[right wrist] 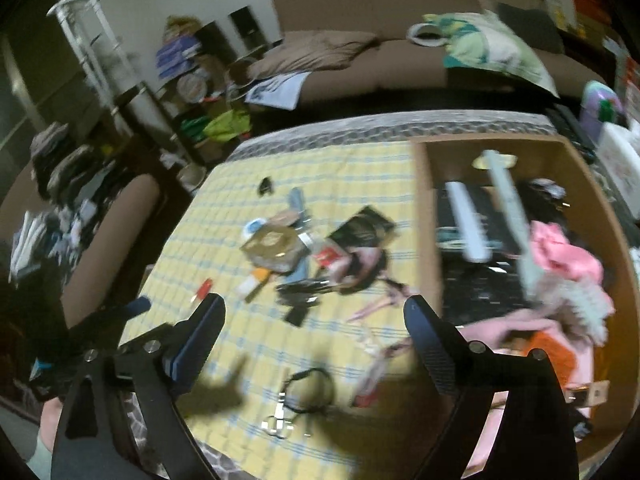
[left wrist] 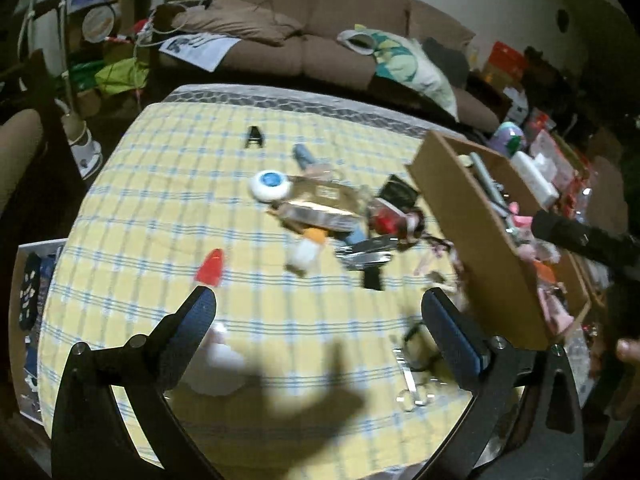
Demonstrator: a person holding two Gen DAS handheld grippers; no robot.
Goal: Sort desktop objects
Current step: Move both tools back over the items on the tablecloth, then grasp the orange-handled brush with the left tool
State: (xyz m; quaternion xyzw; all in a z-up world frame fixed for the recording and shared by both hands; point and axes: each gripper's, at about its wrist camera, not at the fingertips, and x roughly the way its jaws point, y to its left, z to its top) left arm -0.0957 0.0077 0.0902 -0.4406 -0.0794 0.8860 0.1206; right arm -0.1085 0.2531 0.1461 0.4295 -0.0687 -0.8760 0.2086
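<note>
A heap of small desktop objects lies mid-table on the yellow checked cloth (left wrist: 168,184): a white round case with a blue top (left wrist: 269,185), a clear box (left wrist: 316,212), a red item (left wrist: 386,222), a metal tool (left wrist: 366,254). A red cap (left wrist: 210,268) lies apart, just beyond my left gripper (left wrist: 318,300), which is open and empty above the cloth. My right gripper (right wrist: 314,312) is open and empty above the table's near part. A cardboard box (right wrist: 428,216) full of things stands at the right.
A black binder clip (left wrist: 255,137) lies far on the cloth. A black cord and metal rings (right wrist: 308,392) lie near the front edge. A white lump (left wrist: 220,356) sits by my left finger. A brown sofa (left wrist: 320,44) stands behind the table.
</note>
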